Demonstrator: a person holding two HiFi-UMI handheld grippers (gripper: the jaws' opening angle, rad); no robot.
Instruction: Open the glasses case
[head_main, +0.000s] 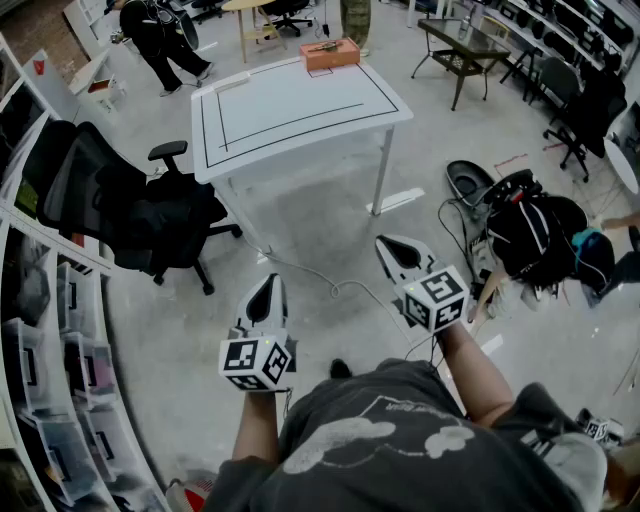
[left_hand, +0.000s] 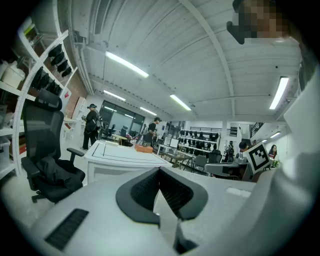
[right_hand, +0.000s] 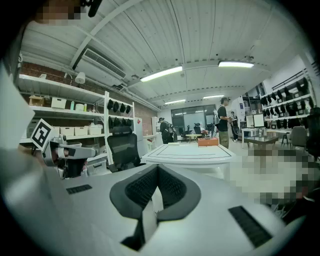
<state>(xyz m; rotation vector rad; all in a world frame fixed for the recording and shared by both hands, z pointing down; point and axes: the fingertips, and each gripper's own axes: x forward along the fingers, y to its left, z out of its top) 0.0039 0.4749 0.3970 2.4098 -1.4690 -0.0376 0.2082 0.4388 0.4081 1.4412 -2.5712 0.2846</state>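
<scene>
2 closed empty, left tongs (head_main: 267, 287), right tongs (head_main: 394, 250), backpack (head_main: 530, 240) in head view only

**White claws, black pads, one orange spot**

My left claw (head_main: 266, 282) and right claw (head_main: 390, 245) are white shells with black ribbed pads (left_hand: 145, 190). Each carries a white cube (head_main: 256, 362) printed with black square markers. Ahead of both claws, the counter (head_main: 300, 105) is white, with a thin black outline drawn just inside its edge. On its far edge sits the orange case (head_main: 329, 53). Left of my left claw the office chair (head_main: 130, 210) is black. The shelf (right_hand: 60, 92) beyond it is white. Right of my right claw lies a black bag (head_main: 535, 235). The floor (head_main: 320, 215) beneath the claws is pale grey. My shirt (head_main: 400, 450) is dark grey with a white print.
</scene>
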